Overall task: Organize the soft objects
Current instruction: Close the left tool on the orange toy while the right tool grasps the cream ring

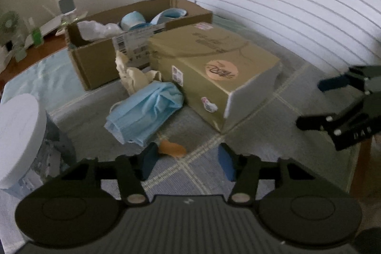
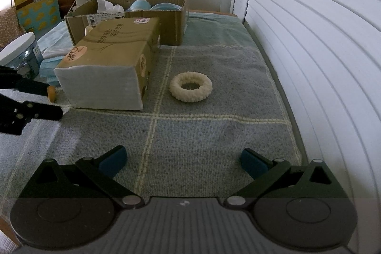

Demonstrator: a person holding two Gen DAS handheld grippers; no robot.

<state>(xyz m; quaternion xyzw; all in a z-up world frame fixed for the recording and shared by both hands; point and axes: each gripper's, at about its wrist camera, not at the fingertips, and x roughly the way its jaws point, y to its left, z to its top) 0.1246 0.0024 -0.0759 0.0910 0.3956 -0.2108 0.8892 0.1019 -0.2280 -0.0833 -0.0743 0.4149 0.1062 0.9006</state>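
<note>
Looks like pickup time: left gripper (image 1: 188,162) jaws sit half-spread and empty by the small orange thing (image 1: 172,148) and blue face masks (image 1: 145,111). Right gripper (image 2: 183,162) jaws spread wide, empty. Next move: drop onto the masks, then the cardboard box (image 1: 100,63).

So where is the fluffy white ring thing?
In the right wrist view, the cream ring lies flat on the grey checked cloth, just right of the tissue pack, touching nothing.
</note>
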